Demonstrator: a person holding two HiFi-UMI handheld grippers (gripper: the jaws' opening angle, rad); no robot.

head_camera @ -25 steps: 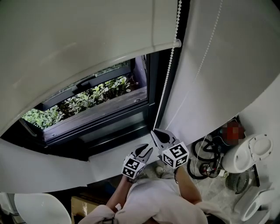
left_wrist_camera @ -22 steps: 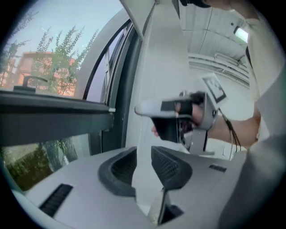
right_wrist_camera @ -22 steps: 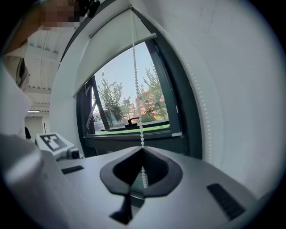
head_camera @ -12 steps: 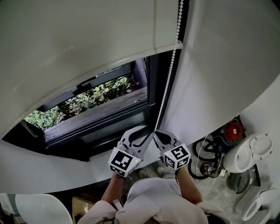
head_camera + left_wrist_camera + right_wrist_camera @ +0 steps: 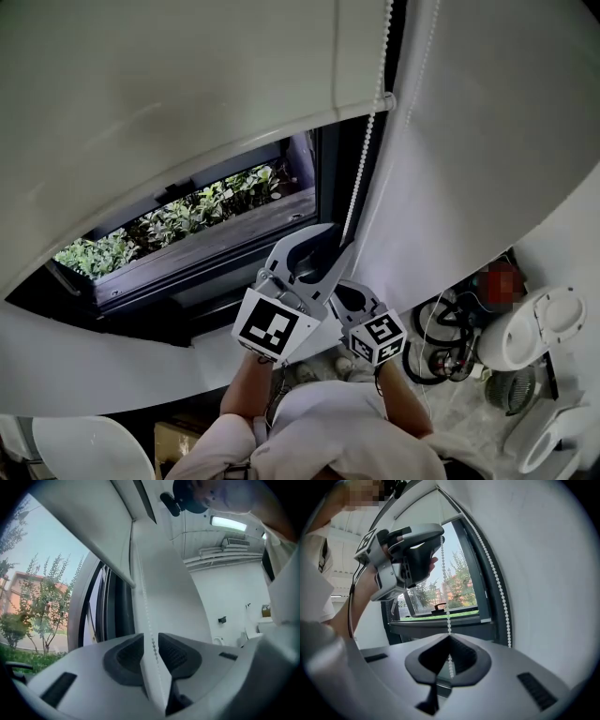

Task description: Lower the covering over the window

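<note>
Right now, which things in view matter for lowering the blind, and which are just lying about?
For the job:
- roller blind, partly down
- bead chain
- window
- right gripper, shut on the chain
- left gripper, higher up, jaws open around the chain

Lying about:
- coiled cables
- white appliances on the floor
- plants outside

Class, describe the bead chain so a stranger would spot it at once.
Start at the dark-framed window with the white blind partly lowered. Down the frame's right side hangs the bead chain, pinched at the bottom by the right gripper. It alone is a thin string of small white beads.
</note>
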